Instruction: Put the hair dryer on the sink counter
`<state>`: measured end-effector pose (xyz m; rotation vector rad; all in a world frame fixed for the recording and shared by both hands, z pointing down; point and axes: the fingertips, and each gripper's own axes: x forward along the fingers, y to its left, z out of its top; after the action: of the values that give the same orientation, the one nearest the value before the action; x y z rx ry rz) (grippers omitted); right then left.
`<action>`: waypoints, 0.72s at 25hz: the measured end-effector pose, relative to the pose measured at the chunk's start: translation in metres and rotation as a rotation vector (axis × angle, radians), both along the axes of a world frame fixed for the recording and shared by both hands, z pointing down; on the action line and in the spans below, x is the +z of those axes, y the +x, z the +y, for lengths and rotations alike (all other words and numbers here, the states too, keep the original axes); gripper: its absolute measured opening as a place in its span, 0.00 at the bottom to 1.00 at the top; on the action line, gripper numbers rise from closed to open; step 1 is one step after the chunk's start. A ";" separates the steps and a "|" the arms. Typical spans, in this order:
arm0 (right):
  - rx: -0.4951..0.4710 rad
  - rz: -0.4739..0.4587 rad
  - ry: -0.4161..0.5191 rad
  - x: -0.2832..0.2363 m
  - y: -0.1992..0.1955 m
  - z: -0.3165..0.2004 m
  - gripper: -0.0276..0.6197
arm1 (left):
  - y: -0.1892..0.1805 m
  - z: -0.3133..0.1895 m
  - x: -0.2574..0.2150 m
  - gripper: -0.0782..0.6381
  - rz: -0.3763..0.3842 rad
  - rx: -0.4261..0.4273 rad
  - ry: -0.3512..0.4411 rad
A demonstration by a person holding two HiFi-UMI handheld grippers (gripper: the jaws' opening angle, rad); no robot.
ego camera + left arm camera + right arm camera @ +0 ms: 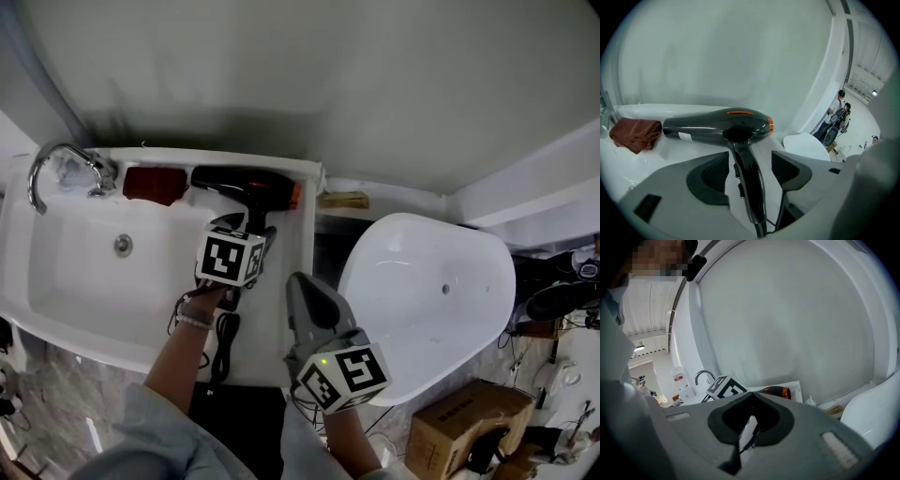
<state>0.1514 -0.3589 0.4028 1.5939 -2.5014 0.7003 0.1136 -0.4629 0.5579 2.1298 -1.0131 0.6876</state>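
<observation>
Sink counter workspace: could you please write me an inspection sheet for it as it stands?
Surface: white sink counter, faucet at the basin's back left.
Job's things: black hair dryer lying on the counter by the wall.
Clutter: red cloth left of the dryer's nozzle.
Grippers: left claw open, dryer handle between its jaws, pads clear; right claw shut, empty.
Cables: black cord trails over the counter's front edge.
Surroundings: white tub and cardboard box to the right.

Hair dryer (246,186) on counter (298,246), right of cloth (154,184)
</observation>
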 end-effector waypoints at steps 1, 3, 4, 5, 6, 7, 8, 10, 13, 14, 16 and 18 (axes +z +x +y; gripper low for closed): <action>-0.002 0.001 0.002 -0.002 -0.001 0.000 0.04 | -0.002 0.002 -0.006 0.49 0.009 0.006 0.010; -0.005 0.003 0.007 -0.005 -0.003 0.001 0.04 | -0.005 0.006 -0.018 0.49 0.033 0.017 0.036; -0.005 0.002 0.010 -0.006 -0.003 0.002 0.04 | -0.006 0.009 -0.023 0.49 0.049 0.023 0.049; -0.005 0.002 0.012 -0.007 -0.004 0.003 0.04 | -0.007 0.013 -0.029 0.49 0.065 0.027 0.060; -0.006 0.002 0.014 -0.008 -0.005 0.004 0.04 | -0.009 0.016 -0.034 0.49 0.080 0.029 0.069; -0.007 0.003 0.017 -0.009 -0.006 0.005 0.04 | -0.011 0.020 -0.038 0.49 0.093 0.028 0.075; -0.009 0.005 0.021 -0.011 -0.006 0.007 0.04 | -0.014 0.023 -0.042 0.49 0.102 0.025 0.083; -0.013 0.005 0.029 -0.014 -0.007 0.009 0.04 | -0.018 0.028 -0.051 0.43 0.100 0.026 0.110; -0.018 0.006 0.036 -0.019 -0.008 0.013 0.04 | -0.022 0.035 -0.067 0.35 0.071 0.047 0.179; -0.020 0.007 0.037 -0.020 -0.009 0.015 0.04 | -0.023 0.038 -0.073 0.31 0.067 0.048 0.199; -0.024 0.007 0.042 -0.024 -0.009 0.018 0.04 | -0.024 0.043 -0.085 0.25 0.076 0.043 0.228; -0.030 0.007 0.053 -0.029 -0.010 0.022 0.04 | -0.025 0.049 -0.096 0.21 0.097 0.039 0.264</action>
<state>0.1418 -0.3370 0.3743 1.5687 -2.5538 0.6292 0.0885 -0.4140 0.4624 2.3902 -1.0602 0.4846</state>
